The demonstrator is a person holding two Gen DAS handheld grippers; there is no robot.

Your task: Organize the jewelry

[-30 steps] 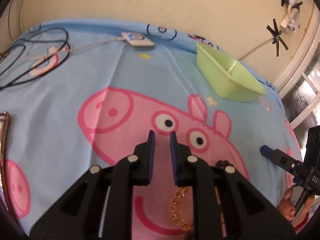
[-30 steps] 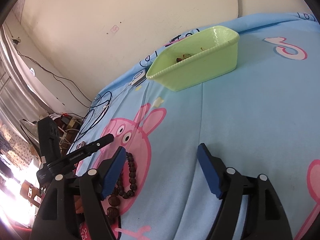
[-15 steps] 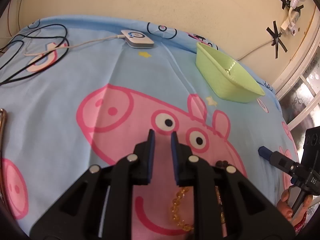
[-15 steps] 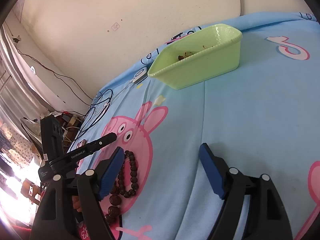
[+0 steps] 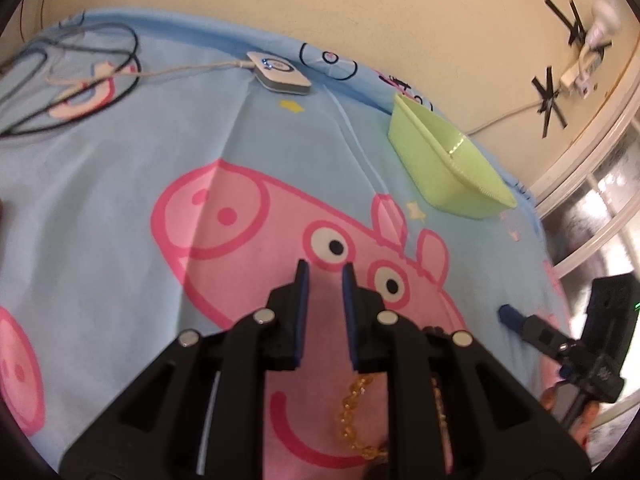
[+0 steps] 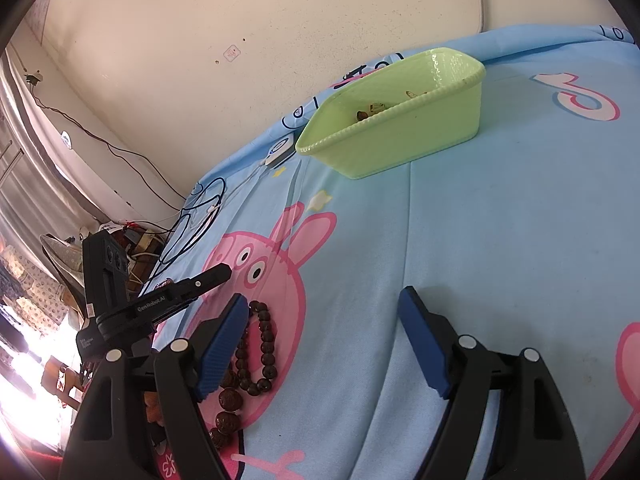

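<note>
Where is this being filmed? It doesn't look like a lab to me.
Probably a bedroom at home: the work surface is a bed under a cartoon-pig sheet, set against a plain wall, with a green tray and a beaded bracelet on it.

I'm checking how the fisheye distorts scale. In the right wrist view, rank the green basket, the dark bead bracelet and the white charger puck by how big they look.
1. green basket, the largest by far.
2. dark bead bracelet, though it lies much nearer the camera, which inflates it.
3. white charger puck, smallest, far away and partly hidden behind the basket.
</note>
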